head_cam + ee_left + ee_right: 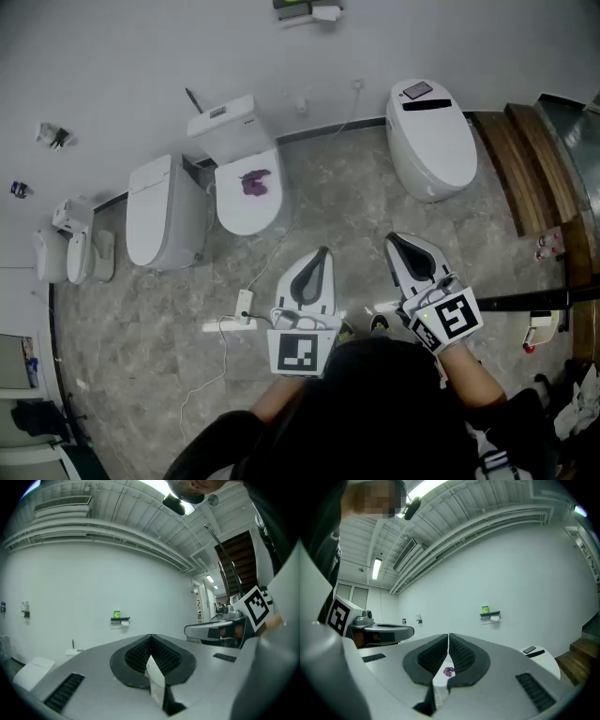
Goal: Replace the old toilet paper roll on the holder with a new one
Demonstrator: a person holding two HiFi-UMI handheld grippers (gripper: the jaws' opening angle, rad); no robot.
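A white wall [112,56] and a grey stone-tile floor [347,216] make up the room. The middle toilet [246,173] stands against that wall with its lid down and serves as the landmark.

Far to its right, wooden steps [525,169] run along the edge of the floor. Between those steps and the middle toilet sits a rounded toilet [431,136] with a dark panel on top. Just to the left of the middle toilet stands a second closed toilet [155,211], and further left, at the wall, a small white fixture [75,246].

In front of the middle toilet, on the person's side, both grippers point level towards the wall. The left gripper [322,255] lies almost straight in front of it. Its jaws are brought together at the tips with nothing held. The right gripper [394,242] is further right and also has its jaws pressed together on nothing.

On the floor in front of the middle toilet and slightly left lies a white power strip [244,305] with its cable.

High on the wall above and to the right of the middle toilet hangs the holder [302,9], well apart from both grippers. The toilet paper roll [326,13] hangs on it, and a green thing [116,614] stands on top.

A small purple thing [255,182] rests on the middle toilet's lid.
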